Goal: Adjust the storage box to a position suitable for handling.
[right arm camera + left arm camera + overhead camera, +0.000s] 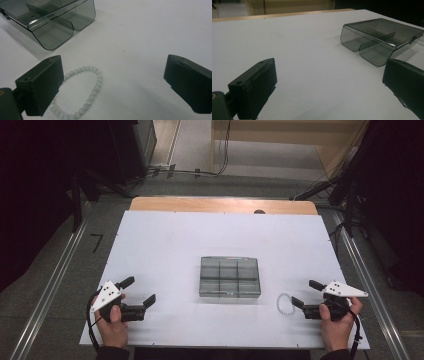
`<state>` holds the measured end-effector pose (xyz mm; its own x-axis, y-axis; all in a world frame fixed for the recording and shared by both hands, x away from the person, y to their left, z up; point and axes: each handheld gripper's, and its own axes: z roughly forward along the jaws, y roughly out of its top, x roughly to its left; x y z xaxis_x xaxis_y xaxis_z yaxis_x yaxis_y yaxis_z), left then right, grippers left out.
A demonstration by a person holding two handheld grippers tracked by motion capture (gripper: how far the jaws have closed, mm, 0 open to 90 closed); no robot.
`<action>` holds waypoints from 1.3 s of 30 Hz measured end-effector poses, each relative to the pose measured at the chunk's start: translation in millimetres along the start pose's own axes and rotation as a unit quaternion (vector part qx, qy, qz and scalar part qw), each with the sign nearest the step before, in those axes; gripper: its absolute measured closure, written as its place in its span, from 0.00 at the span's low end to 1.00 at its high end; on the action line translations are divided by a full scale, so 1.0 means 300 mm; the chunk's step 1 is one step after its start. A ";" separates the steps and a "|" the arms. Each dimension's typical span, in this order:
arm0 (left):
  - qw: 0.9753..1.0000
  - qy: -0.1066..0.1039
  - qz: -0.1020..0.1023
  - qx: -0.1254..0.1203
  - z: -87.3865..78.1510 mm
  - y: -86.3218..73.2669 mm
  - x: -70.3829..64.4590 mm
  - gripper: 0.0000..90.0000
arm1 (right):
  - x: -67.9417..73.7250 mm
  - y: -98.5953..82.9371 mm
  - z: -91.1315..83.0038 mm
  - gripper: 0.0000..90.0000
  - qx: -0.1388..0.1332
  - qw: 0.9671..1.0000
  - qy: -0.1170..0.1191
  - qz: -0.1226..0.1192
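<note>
A smoky clear plastic box (230,277) with several compartments sits shut at the middle of the white table (165,240). A white bead bracelet (284,303) lies flat right of it, near the front. My right gripper (306,293) rests open just right of the bracelet, held by a hand. In the right gripper view the bracelet (85,92) lies beside the left jaw, with the box (52,20) beyond it. My left gripper (139,291) stands open at the front left, well apart from the box (382,37).
A wooden strip (222,205) edges the table's far side. Cables (200,170) run on the floor behind it. Metal rails (55,280) flank the table on both sides. Dark equipment stands at the back left and right.
</note>
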<state>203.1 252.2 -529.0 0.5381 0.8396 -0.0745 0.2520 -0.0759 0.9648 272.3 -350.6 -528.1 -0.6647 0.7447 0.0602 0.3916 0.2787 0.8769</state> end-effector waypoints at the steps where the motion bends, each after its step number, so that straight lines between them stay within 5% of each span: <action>1: 1.000 0.000 0.000 0.001 0.000 0.000 0.000 0.00 | 0.000 0.000 -0.001 0.01 0.000 1.000 -0.001 0.000; 9: 1.000 -0.001 0.001 0.001 0.001 -0.001 0.000 0.00 | -0.003 0.002 -0.014 0.01 -0.005 1.000 0.007 0.010; 20: 1.000 -0.002 0.000 0.000 0.000 -0.002 -0.002 0.00 | 0.009 0.029 -0.025 0.00 0.013 0.998 0.050 0.018; 39: 1.000 -0.007 -0.001 -0.001 -0.002 -0.004 -0.002 0.00 | 0.066 0.202 0.029 0.03 0.038 0.999 0.037 -0.004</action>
<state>202.0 252.3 -529.9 0.5480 0.8327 -0.0797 0.2513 -0.0730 0.9651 288.3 -313.8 -477.8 -0.7123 0.6960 0.0909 0.4309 0.3314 0.8393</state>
